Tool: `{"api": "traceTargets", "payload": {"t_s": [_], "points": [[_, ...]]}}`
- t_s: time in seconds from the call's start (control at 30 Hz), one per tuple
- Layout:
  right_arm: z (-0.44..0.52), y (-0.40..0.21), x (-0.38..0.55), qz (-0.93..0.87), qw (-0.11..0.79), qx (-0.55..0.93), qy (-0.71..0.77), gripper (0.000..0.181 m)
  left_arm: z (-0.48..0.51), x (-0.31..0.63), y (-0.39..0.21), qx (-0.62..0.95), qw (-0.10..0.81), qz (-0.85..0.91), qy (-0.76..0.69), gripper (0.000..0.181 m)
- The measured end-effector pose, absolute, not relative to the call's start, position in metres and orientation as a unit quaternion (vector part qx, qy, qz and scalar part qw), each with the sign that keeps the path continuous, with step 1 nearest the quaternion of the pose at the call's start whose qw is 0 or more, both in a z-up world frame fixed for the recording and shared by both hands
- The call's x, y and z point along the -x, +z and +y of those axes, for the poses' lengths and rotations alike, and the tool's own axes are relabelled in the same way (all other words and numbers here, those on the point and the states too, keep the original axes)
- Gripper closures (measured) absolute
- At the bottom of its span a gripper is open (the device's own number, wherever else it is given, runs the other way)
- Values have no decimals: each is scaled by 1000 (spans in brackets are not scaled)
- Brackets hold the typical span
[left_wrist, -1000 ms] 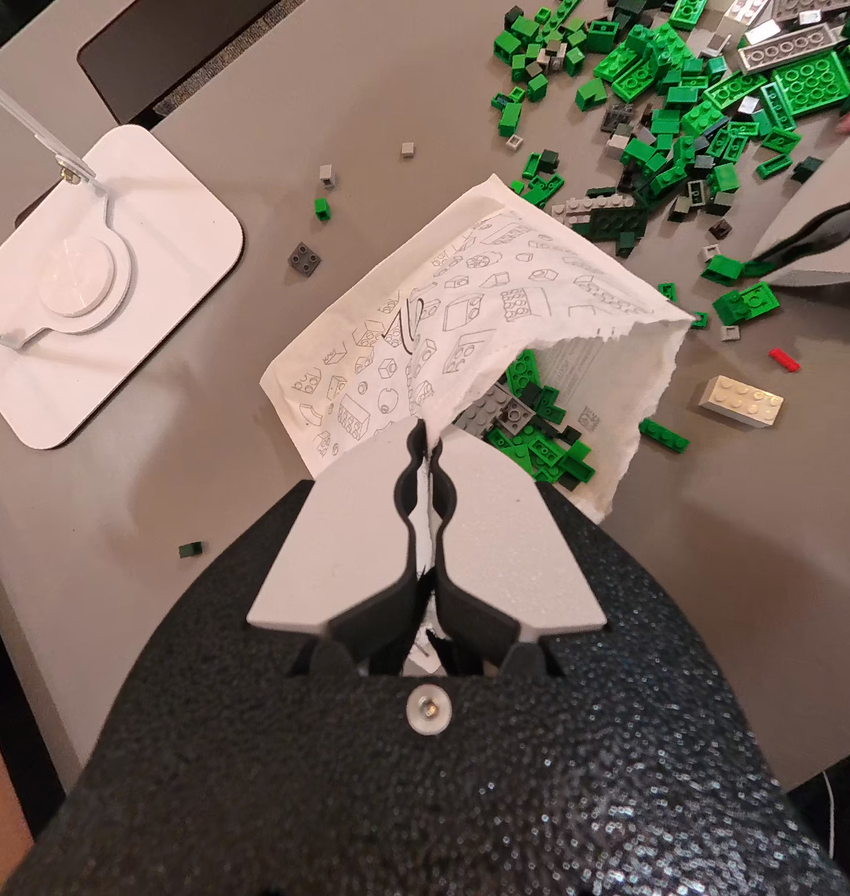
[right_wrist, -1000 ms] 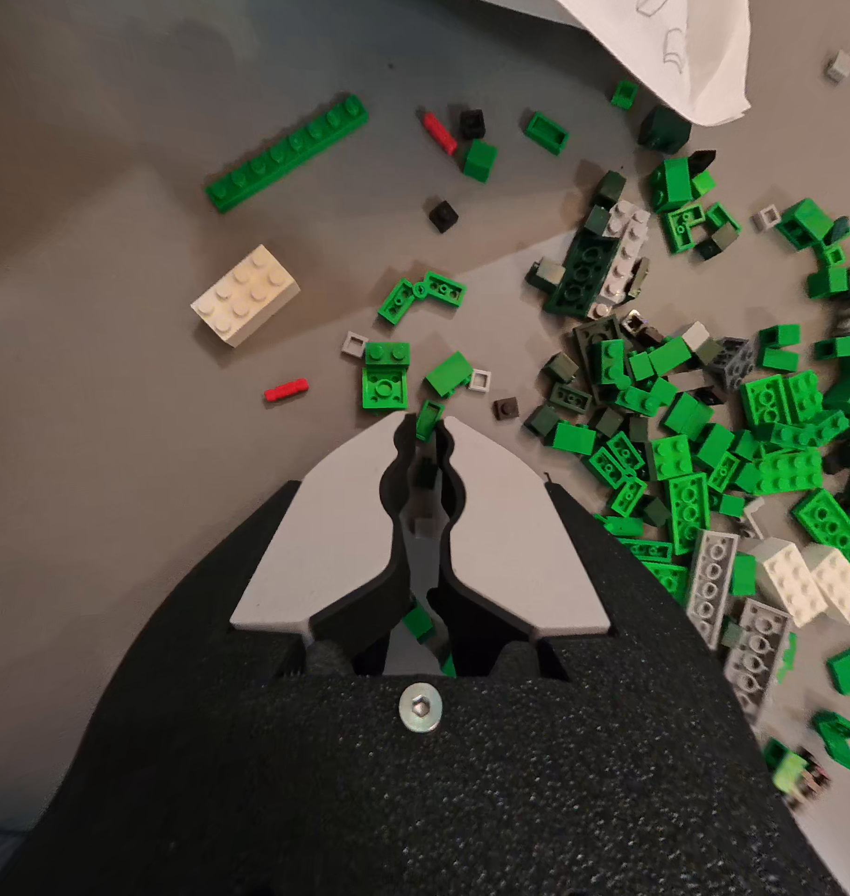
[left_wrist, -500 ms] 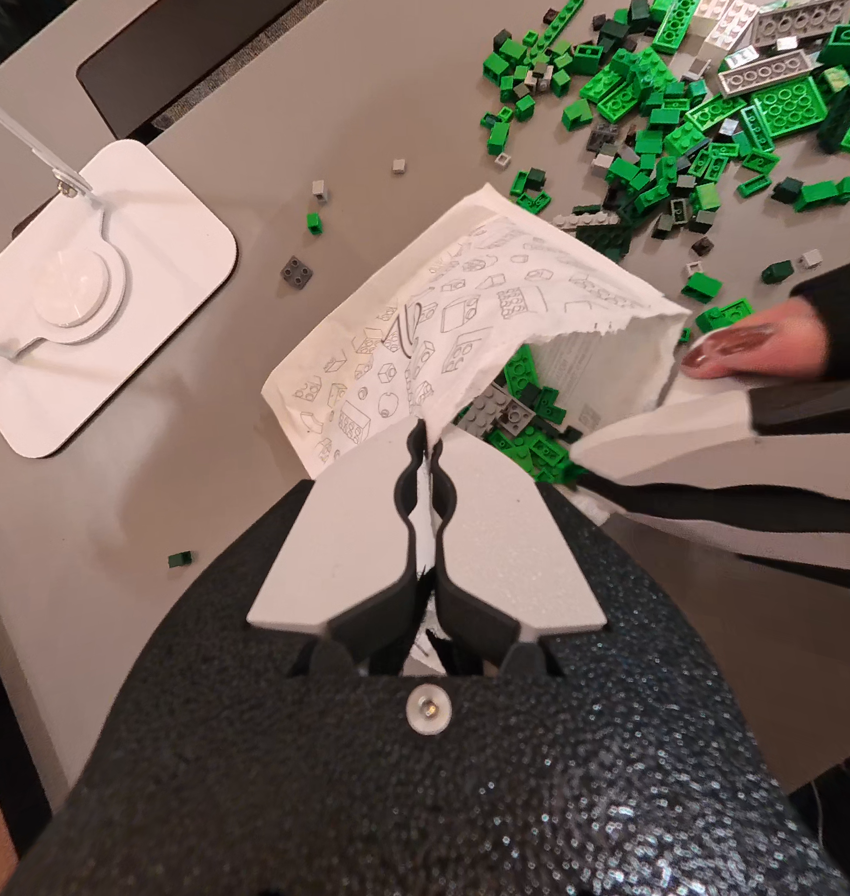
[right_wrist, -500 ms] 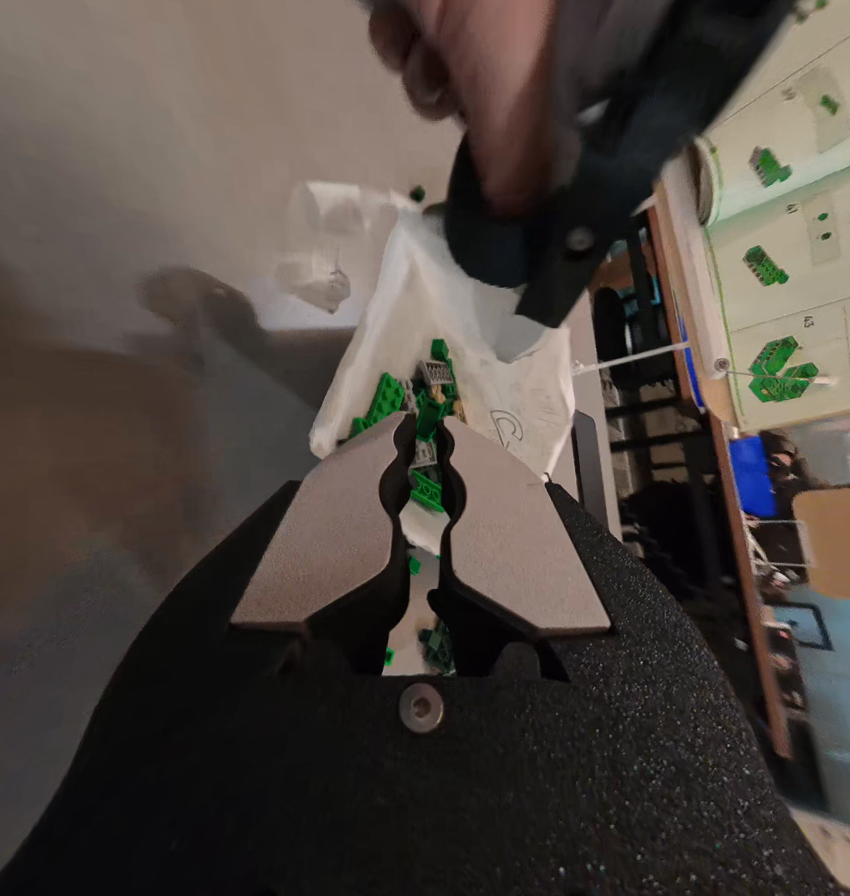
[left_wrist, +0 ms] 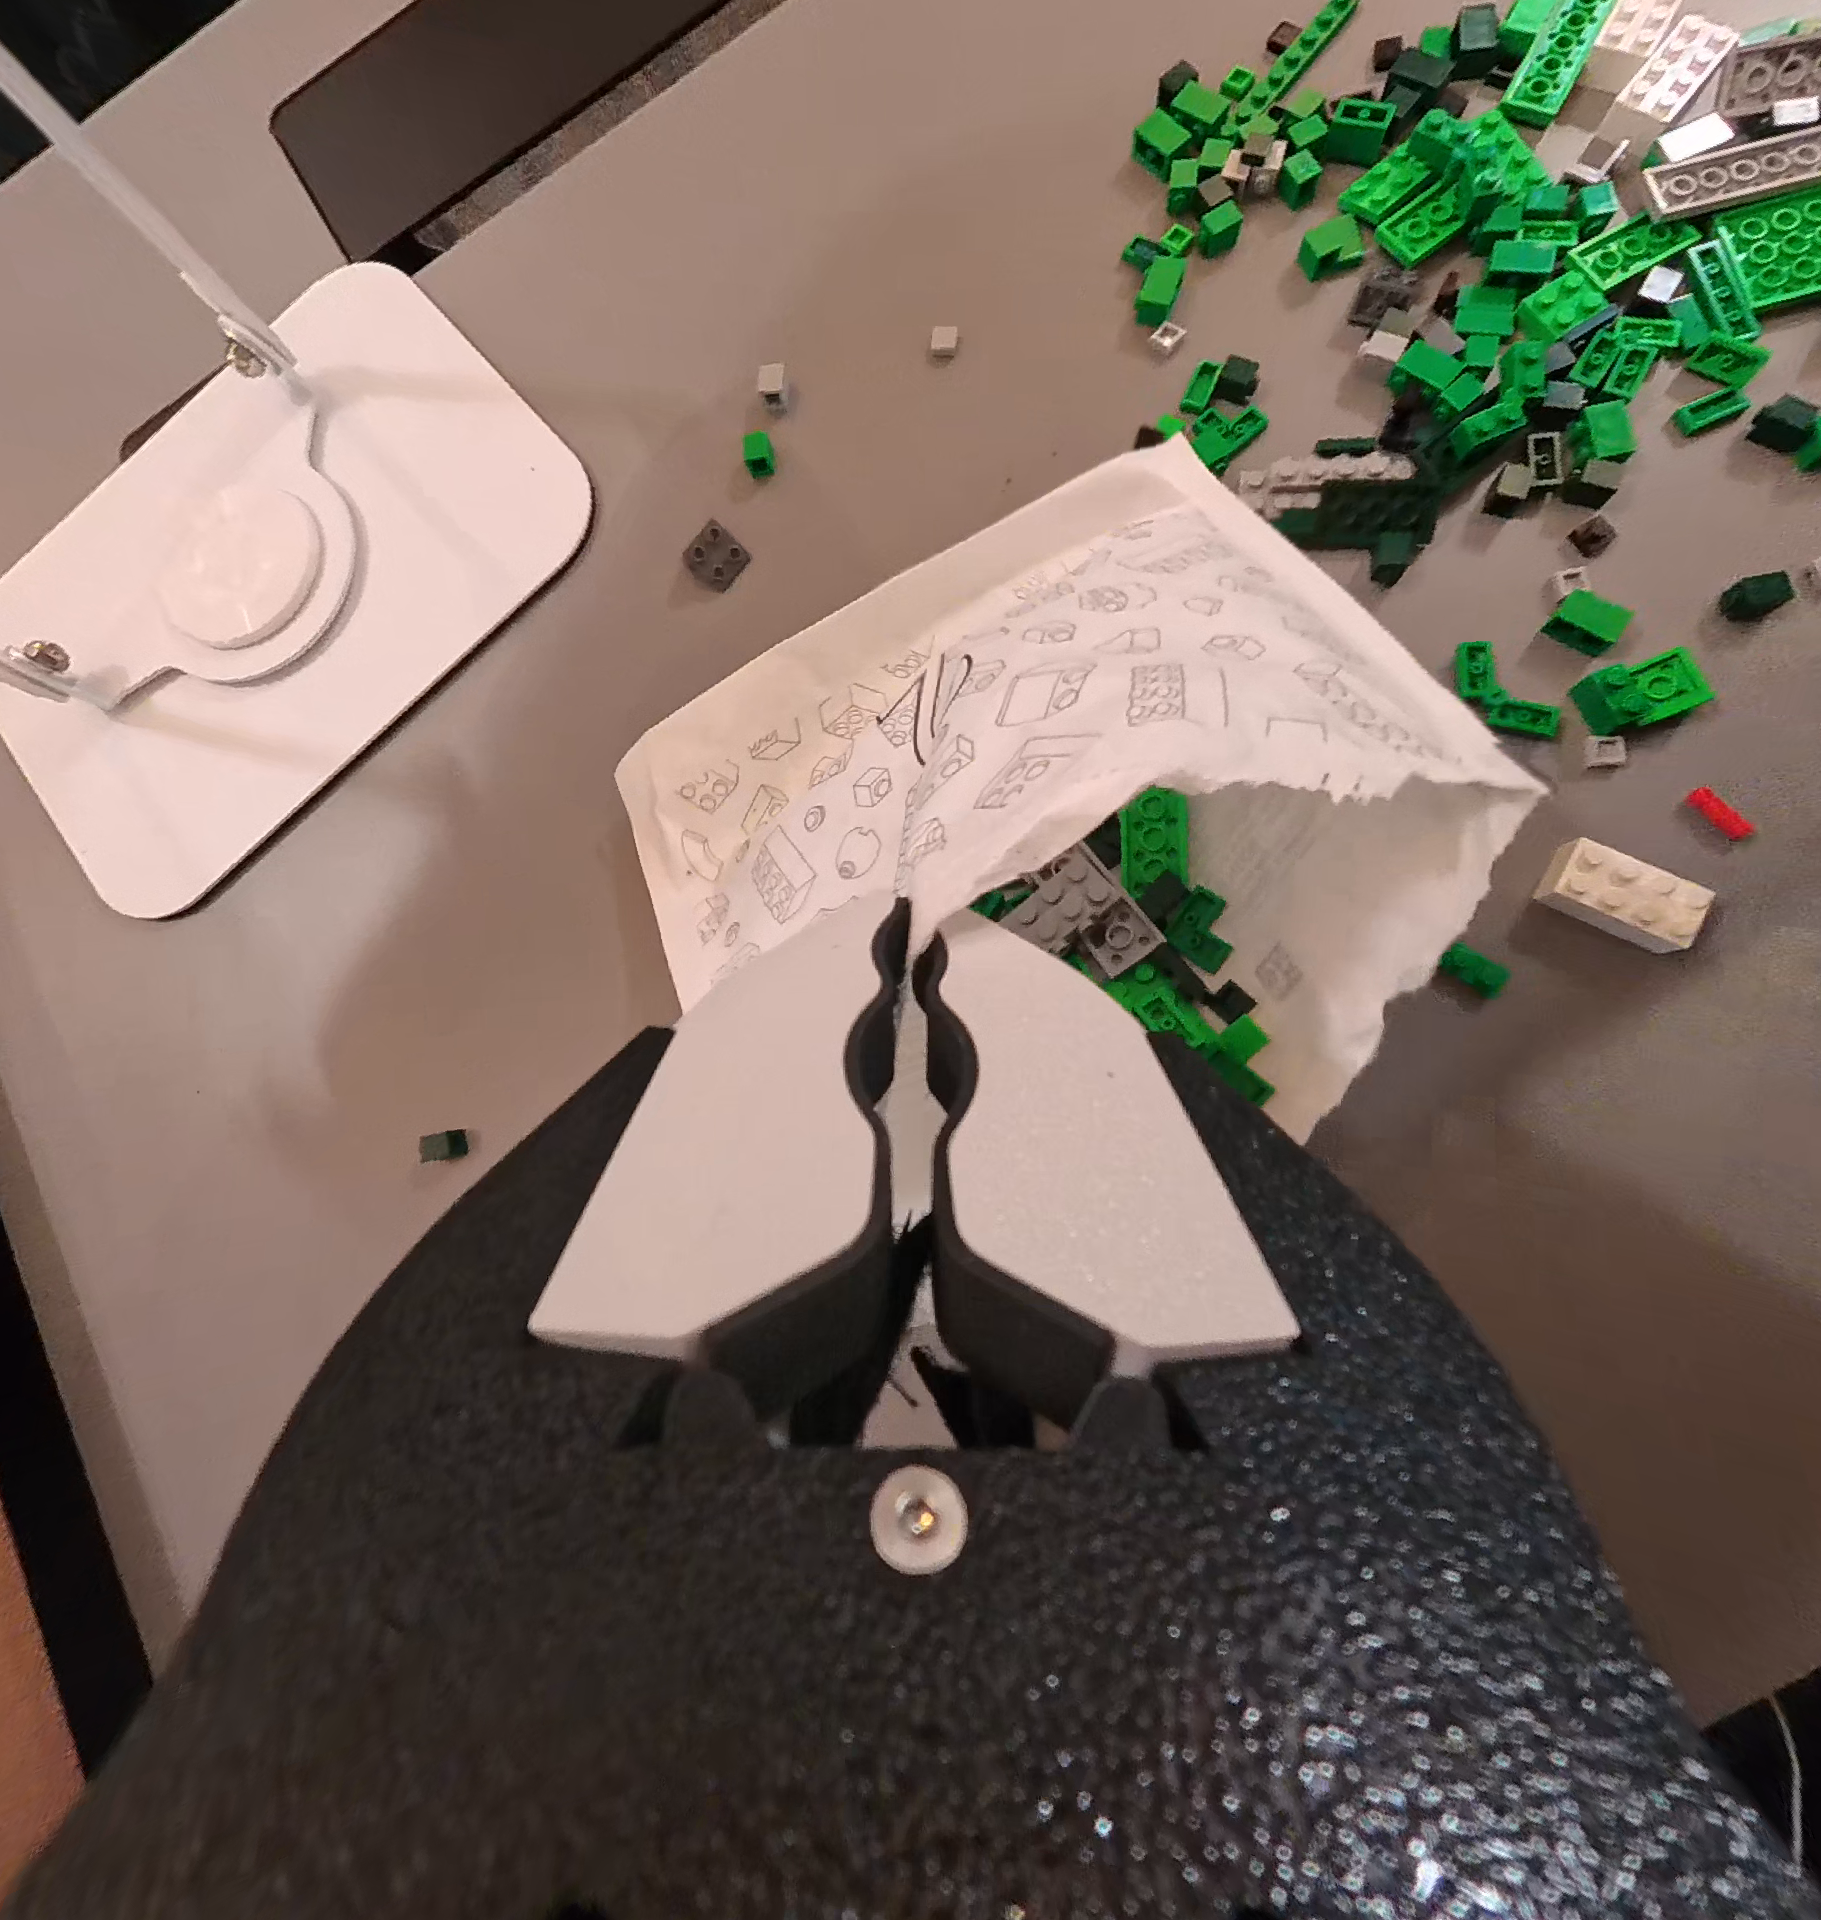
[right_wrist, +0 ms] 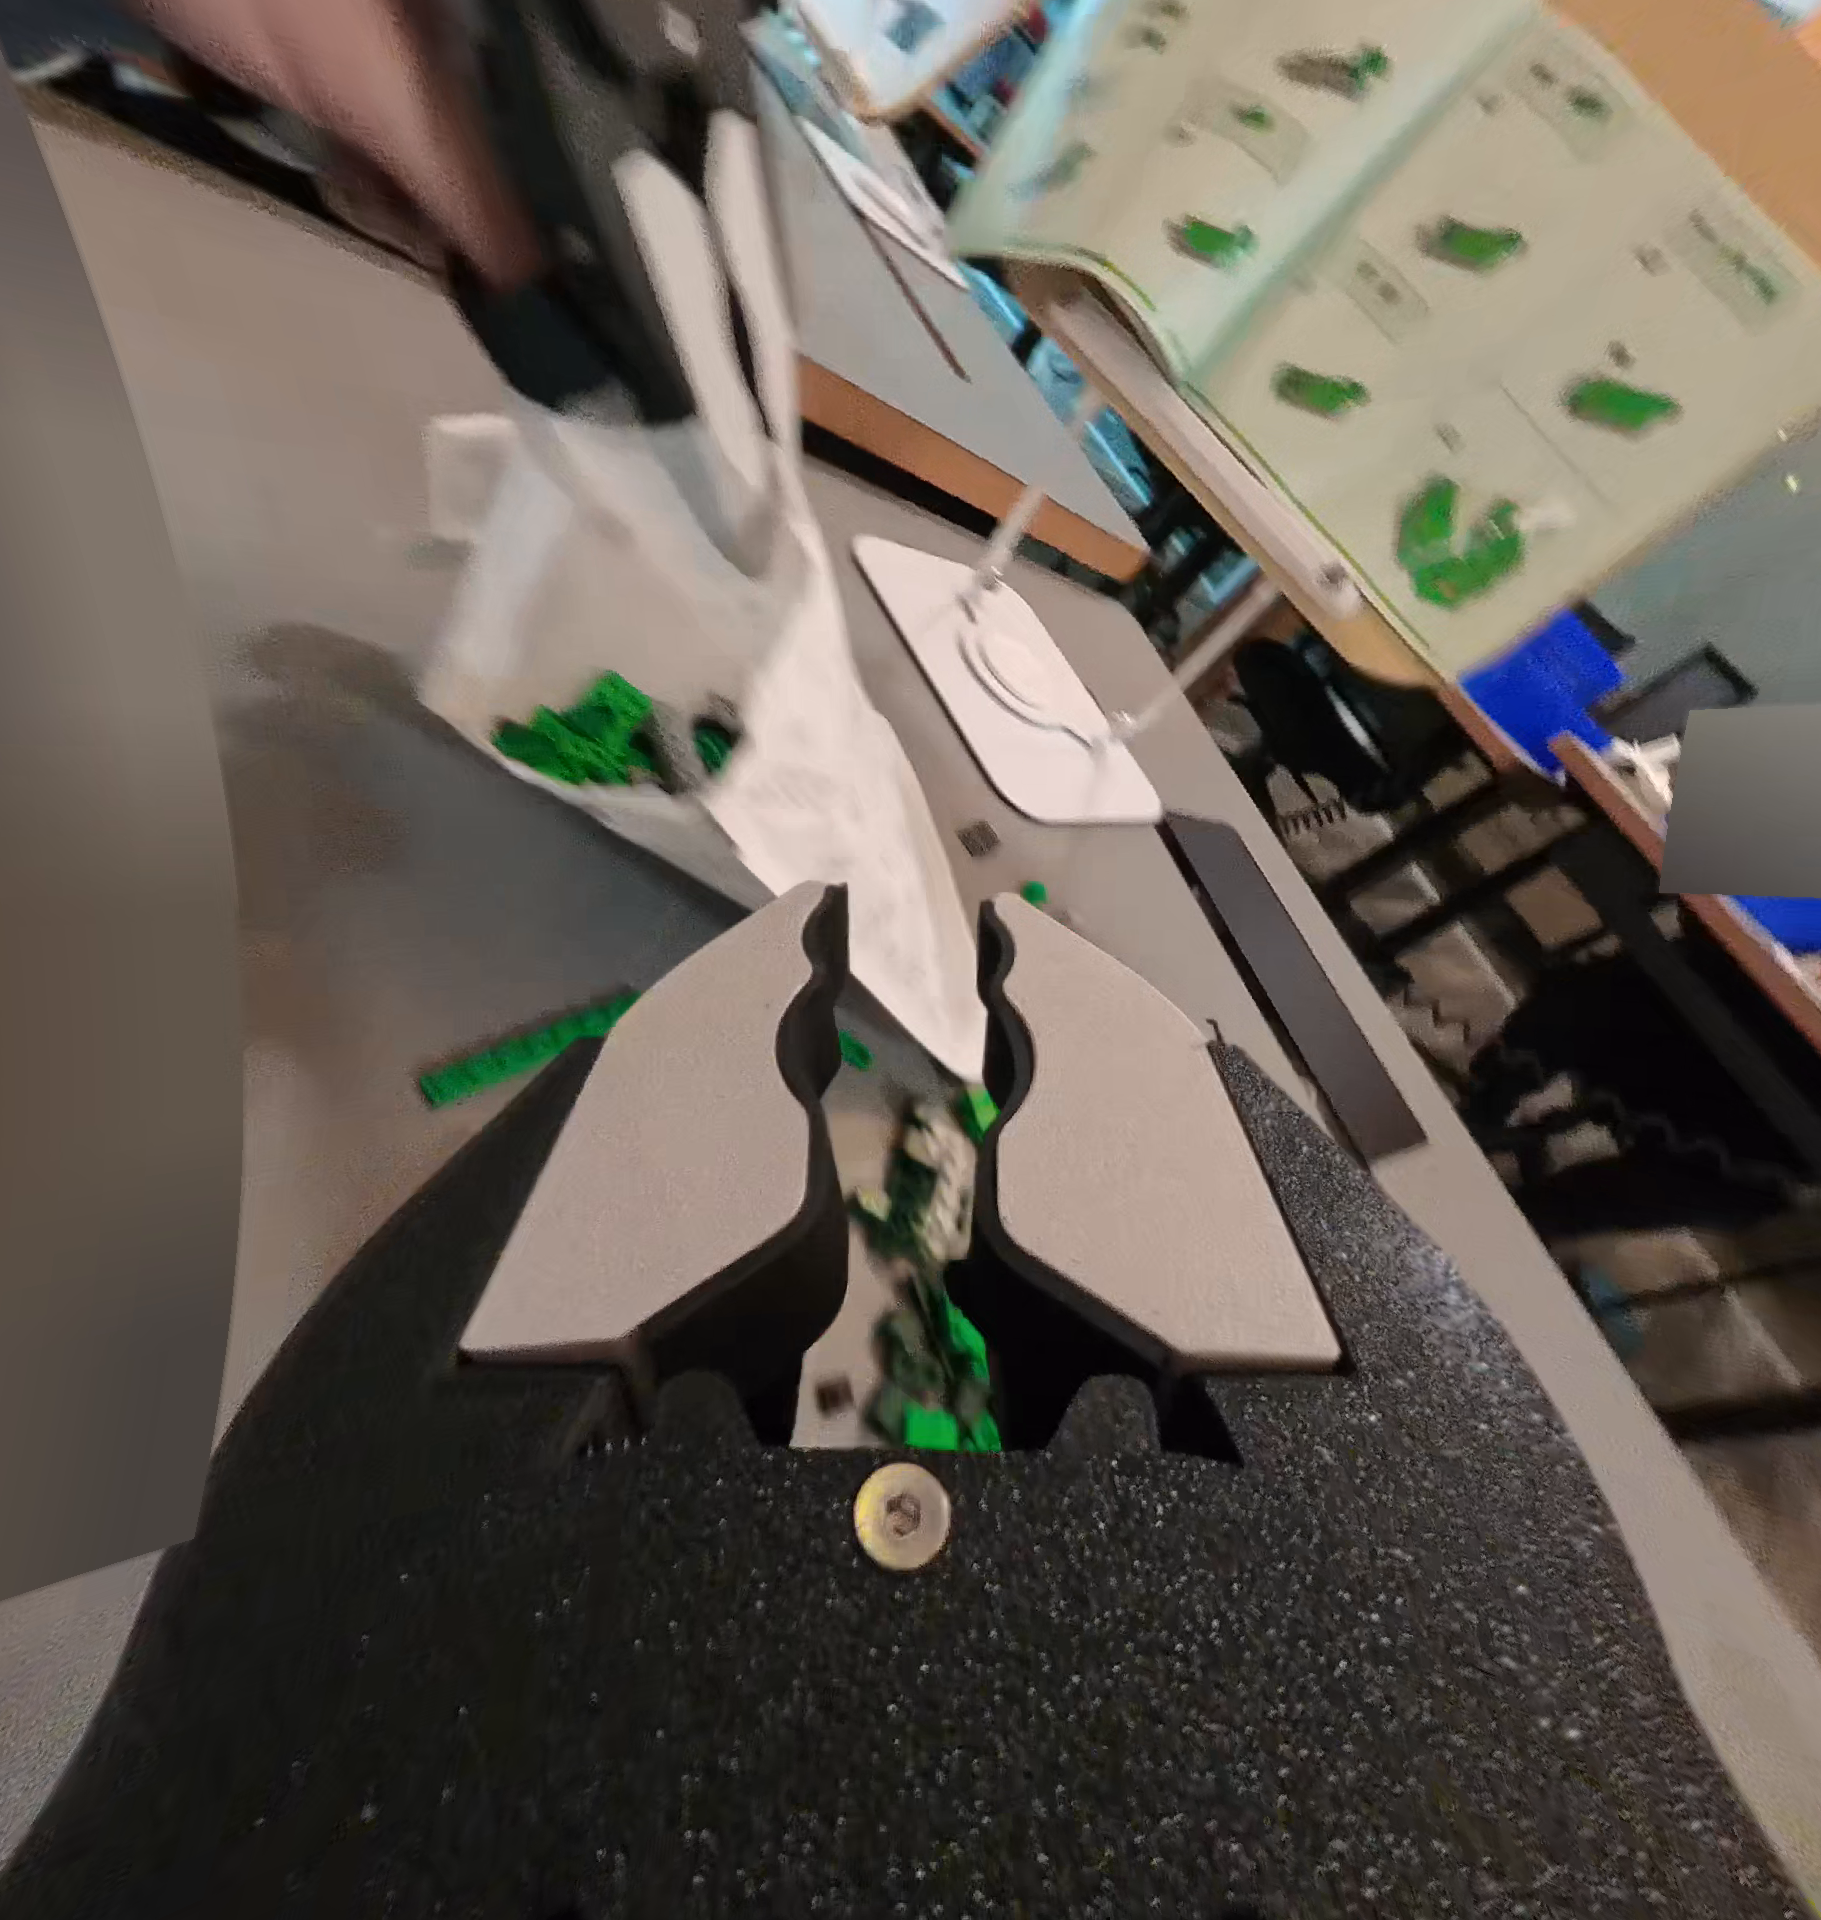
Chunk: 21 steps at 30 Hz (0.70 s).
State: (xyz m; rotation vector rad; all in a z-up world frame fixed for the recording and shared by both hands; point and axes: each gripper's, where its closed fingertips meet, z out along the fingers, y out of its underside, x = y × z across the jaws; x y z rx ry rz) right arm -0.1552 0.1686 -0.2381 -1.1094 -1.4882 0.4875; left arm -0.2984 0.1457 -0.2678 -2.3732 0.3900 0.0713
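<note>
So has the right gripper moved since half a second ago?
Yes. The right gripper was poking into the paper bag beside the tan brick; now it is gone from the left view, backed off the bag's mouth.

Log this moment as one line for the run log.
left tongs: shut on torn white paper bag | right tongs: open, empty | green bricks inside bag

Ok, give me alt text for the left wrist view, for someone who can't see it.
The left gripper is shut on the torn edge of a white paper bag, holding its mouth open over green and grey bricks inside. More bricks lie scattered on the grey table.
</note>
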Motion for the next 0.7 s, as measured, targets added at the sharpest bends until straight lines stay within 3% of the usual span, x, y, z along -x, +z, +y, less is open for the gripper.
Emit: {"api": "traceTargets", "payload": {"t_s": [0.03,0.33,0.7], "points": [[182,-240,142,-623,573,492,203,159,145,300,-267,920,361,148,29,181],[247,-301,49,-596,471,626,176,165,145,316,-268,923,361,128,34,181],[250,-315,9,-578,421,666,210,174,146,315,-270,923,359,134,38,181]]}}
